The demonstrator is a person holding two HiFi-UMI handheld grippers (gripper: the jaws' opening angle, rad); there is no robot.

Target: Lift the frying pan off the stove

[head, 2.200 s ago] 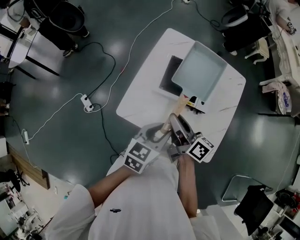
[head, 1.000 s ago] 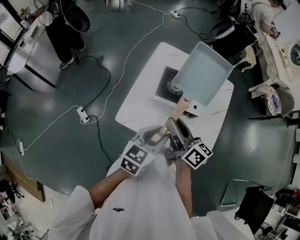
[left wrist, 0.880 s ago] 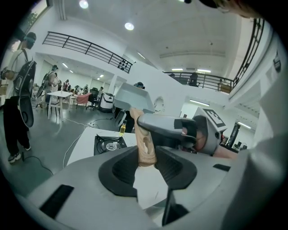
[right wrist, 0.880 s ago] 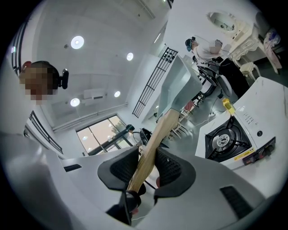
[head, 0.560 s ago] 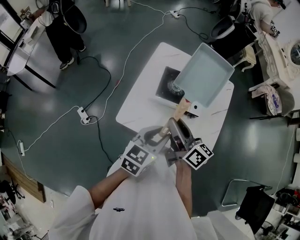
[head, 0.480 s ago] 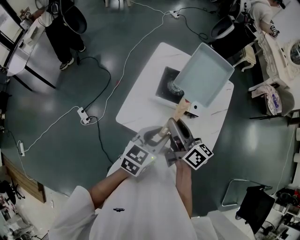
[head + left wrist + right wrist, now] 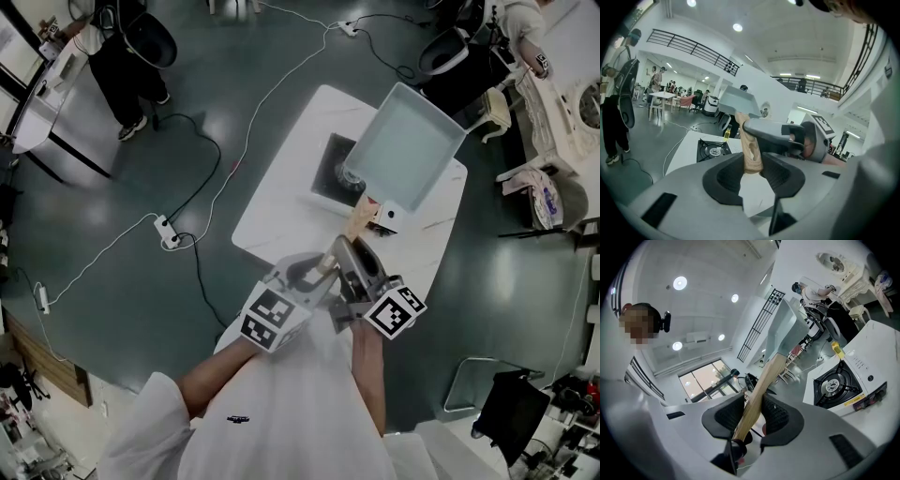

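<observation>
Clamping on the wooden handle (image 7: 751,145) is recorded for both: the left gripper (image 7: 753,172) is closed on the handle's end and the right gripper (image 7: 752,414) further up. The frying pan (image 7: 405,145) is held aloft, clear of the stove (image 7: 328,178) on the table (image 7: 277,202). The pan is judged rigid and front-heavy. The smooth wood may twist, so a firm hold nearer the pan body is advised.

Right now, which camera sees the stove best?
The right gripper view: the stove sits in the open, whole burner showing. The left gripper view shows it smaller, beside the wooden handle. In the head view, the frying pan covers part of it.
</observation>
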